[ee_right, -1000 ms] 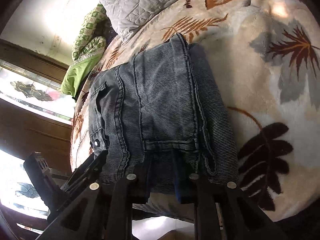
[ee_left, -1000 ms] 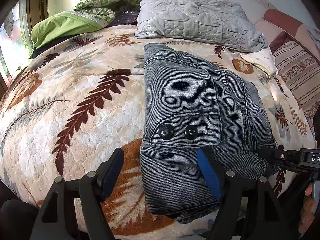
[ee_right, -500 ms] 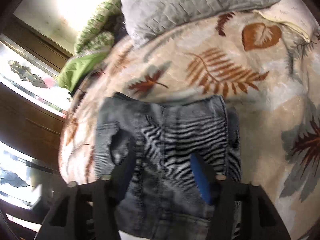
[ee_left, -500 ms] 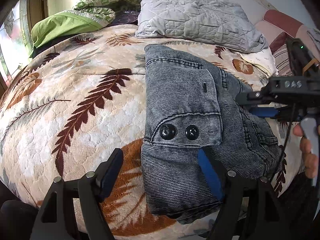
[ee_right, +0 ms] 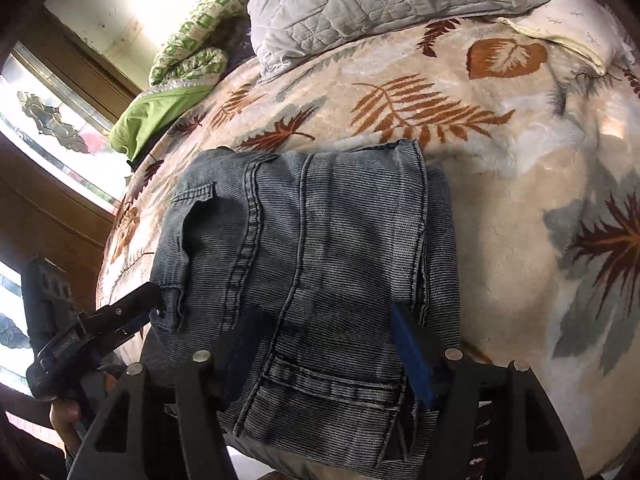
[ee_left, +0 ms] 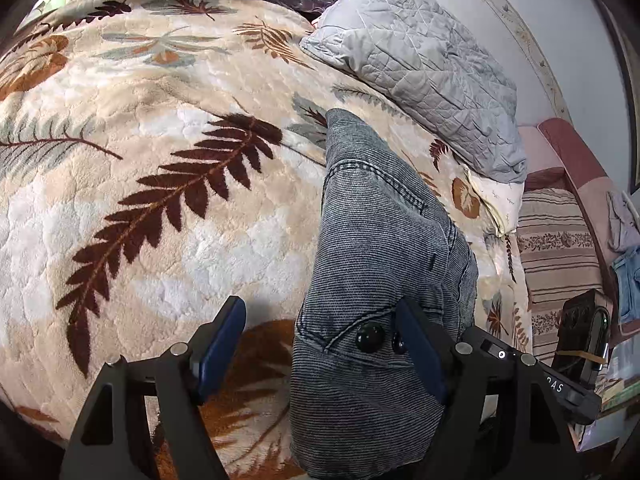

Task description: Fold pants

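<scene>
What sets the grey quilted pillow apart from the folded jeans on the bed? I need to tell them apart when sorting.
The grey quilted pillow is pale, puffy and stitched in diamond shapes; the folded jeans are darker blue-grey denim with seams and two black buttons. The pillow lies at the far end of the bed, while the jeans lie near the front edge. Both rest on the leaf-patterned blanket.

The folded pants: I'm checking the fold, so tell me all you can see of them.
The pants are grey-blue ribbed denim, folded into a compact, thick rectangular bundle lying flat on the leaf-patterned blanket. Visible are stitched seams, a pocket opening, belt loops and two dark buttons. Both open grippers straddle their near edge without clamping.
</scene>
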Available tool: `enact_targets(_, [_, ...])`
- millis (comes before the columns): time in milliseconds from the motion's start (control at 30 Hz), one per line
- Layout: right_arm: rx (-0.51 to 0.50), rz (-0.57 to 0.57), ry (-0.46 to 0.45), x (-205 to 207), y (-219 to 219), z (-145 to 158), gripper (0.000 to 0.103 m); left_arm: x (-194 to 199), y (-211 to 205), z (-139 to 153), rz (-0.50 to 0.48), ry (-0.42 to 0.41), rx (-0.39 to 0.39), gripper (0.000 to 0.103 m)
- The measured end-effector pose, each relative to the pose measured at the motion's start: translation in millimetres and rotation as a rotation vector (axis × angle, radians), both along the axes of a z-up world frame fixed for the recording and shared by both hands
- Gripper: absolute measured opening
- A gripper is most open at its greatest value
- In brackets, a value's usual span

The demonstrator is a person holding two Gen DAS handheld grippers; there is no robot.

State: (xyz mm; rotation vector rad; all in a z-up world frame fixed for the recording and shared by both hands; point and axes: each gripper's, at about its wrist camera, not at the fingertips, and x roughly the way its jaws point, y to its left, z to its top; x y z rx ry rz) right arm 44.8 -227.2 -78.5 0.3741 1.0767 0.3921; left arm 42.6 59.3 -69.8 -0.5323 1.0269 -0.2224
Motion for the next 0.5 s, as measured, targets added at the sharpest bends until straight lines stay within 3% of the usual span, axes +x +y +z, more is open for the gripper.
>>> enact_targets(133, [-0.001,0.01,-0.002,-6,-1,3,0.068,10,-9,4,-0.014,-0.005,-0.001,0.078])
enact_targets(200, [-0.005,0.027,-0.003,-8,-2,1,0.069,21,-19,-12,-0.069,0.068,-0.026,0.078])
enact_targets(267, [-0.018,0.033,0.019,-7,-2,7,0.068,17,-21,-12,-0.057,0.03,-0.003,0.078])
enact_targets(400, [-0.058,0.076,-0.014,-1,0,49,0.068,15,-21,-12,-0.063,0.014,-0.013,0.078])
enact_targets(500, [-0.115,0.146,-0.035,25,22,90,0.07,12,-21,-12,-0.078,-0.003,-0.011,0.078])
